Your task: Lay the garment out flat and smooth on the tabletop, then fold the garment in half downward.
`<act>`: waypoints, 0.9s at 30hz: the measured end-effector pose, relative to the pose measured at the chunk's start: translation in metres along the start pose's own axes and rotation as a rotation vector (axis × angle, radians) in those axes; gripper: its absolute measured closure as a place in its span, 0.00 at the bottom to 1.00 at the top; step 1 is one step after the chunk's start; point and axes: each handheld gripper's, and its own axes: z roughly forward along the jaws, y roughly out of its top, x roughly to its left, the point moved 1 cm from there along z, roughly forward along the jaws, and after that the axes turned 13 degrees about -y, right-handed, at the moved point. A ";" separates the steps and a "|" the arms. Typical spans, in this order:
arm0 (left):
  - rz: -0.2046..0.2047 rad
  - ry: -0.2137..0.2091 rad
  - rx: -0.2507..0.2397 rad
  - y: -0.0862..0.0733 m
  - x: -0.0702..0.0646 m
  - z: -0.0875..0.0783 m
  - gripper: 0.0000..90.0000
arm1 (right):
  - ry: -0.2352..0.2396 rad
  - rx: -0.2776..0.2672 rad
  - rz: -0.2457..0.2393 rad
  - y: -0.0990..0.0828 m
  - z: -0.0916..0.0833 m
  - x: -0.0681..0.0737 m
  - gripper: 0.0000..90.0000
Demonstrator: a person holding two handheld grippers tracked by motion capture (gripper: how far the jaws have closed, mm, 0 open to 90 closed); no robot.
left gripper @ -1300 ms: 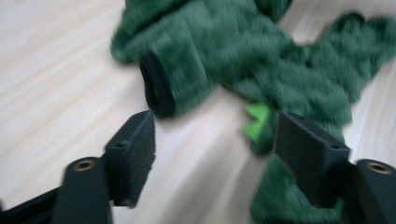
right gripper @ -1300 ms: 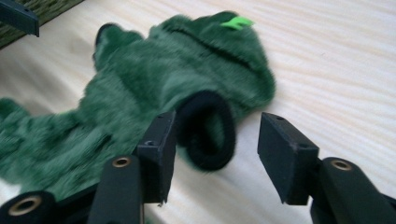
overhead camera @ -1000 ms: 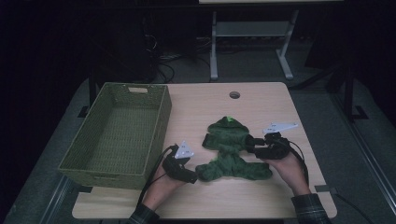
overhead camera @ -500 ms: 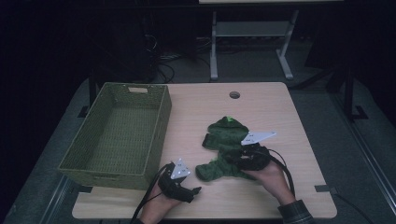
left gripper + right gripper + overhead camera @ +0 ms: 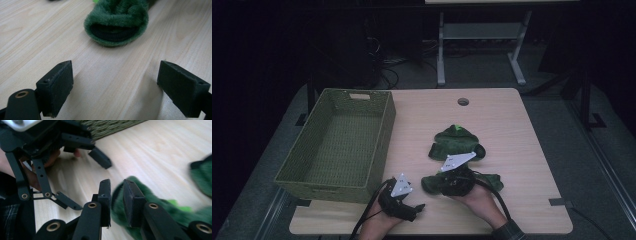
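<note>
Right gripper (image 5: 447,186) sits on the near-left end of the green plush toy (image 5: 457,145), near the table's near edge, right of centre. Its jaws have just been closing; in the right gripper view (image 5: 117,203) they stand close together with only a narrow gap, and green fur lies behind and beside the right jaw. Can't tell from the frames whether the pads actually pinch fur or just frame it, that view is motion-blurred.

Left gripper (image 5: 414,207) is at the near edge, just left of the right one, jaws pointing right toward the toy. In its own view (image 5: 115,85) the jaws are spread wide with bare wood between them, nothing held. They have just been opening. A furry green cuff with a dark opening (image 5: 116,31) lies beyond the tips, apart from both pads.

Toy lies flat on the wooden table (image 5: 512,130), right of centre: one lump with a bright green patch on the far side, darker lumps on the near side under the right hand (image 5: 477,197).

Woven green basket (image 5: 339,142) stands on the left half of the table, nothing visible inside, well apart from the toy. Left hand (image 5: 374,227) comes in from the near edge just right of the basket's near corner
</note>
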 end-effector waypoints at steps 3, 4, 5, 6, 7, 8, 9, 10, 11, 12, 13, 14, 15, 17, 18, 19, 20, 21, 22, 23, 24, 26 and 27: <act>-0.005 -0.006 -0.002 0.000 0.000 0.000 0.14 | 0.008 0.015 -0.022 0.000 0.010 0.008 0.83; 0.001 -0.006 0.002 0.000 0.000 0.000 0.14 | 0.005 0.023 -0.029 0.000 0.012 0.010 0.82; 0.005 -0.006 0.005 0.000 0.000 0.000 0.14 | 0.003 0.029 -0.038 0.000 0.016 0.011 0.82; 0.005 -0.007 0.005 0.000 0.000 0.000 0.14 | 0.001 0.035 -0.048 -0.001 0.019 0.012 0.81; 0.006 -0.007 0.005 0.000 0.000 0.000 0.14 | -0.005 0.045 -0.042 -0.002 0.022 0.014 0.80; 0.007 -0.008 0.007 0.000 0.000 0.000 0.14 | -0.021 0.056 -0.057 -0.003 0.025 0.015 0.79; -0.002 -0.009 -0.005 0.000 0.000 0.001 0.14 | -0.025 0.062 -0.061 -0.004 0.027 0.015 0.79; 0.000 -0.009 -0.002 0.000 0.000 0.001 0.14 | -0.040 0.068 -0.064 -0.005 0.030 0.015 0.78; 0.002 -0.009 0.001 0.000 0.000 0.000 0.14 | -0.050 0.073 -0.065 -0.005 0.031 0.016 0.78; 0.007 -0.009 0.007 0.000 0.000 0.000 0.14 | -0.053 0.076 -0.065 -0.005 0.033 0.016 0.77; 0.007 -0.010 0.008 0.000 0.000 0.000 0.14 | -0.066 0.080 -0.080 -0.006 0.034 0.016 0.77; 0.006 -0.011 0.005 0.000 0.000 0.000 0.14 | -0.077 0.082 -0.084 -0.007 0.035 0.017 0.76; 0.006 -0.012 0.006 0.000 0.000 0.000 0.14 | -0.097 0.091 -0.100 -0.009 0.039 0.017 0.77; 0.012 -0.010 0.007 0.000 0.001 0.000 0.14 | -0.109 0.090 -0.101 -0.010 0.040 0.018 0.79; 0.008 -0.012 0.006 0.000 0.000 0.000 0.14 | -0.120 0.084 -0.103 -0.011 0.040 0.018 0.81; 0.005 -0.013 0.006 0.000 0.000 0.000 0.14 | -0.131 0.079 -0.103 -0.011 0.040 0.020 0.84; 0.005 -0.013 0.006 0.000 0.000 0.000 0.14 | -0.144 0.076 -0.106 -0.011 0.041 0.021 0.87; 0.004 -0.014 0.005 0.000 0.000 0.000 0.14 | -0.153 0.076 -0.106 -0.012 0.041 0.021 0.89; 0.005 -0.014 0.006 0.000 0.000 0.000 0.14 | -0.165 0.075 -0.106 -0.012 0.041 0.021 0.93; 0.006 -0.014 0.006 0.000 0.000 0.000 0.14 | -0.163 0.075 -0.104 -0.012 0.040 0.021 0.94; 0.006 -0.014 0.006 0.000 0.000 0.000 0.14 | -0.163 0.075 -0.104 -0.012 0.040 0.021 0.94; 0.006 -0.014 0.006 0.000 0.000 0.000 0.14 | -0.162 0.071 -0.102 -0.012 0.040 0.020 0.96; 0.006 -0.015 0.006 0.000 0.000 0.000 0.14 | -0.158 0.069 -0.102 -0.013 0.040 0.020 0.96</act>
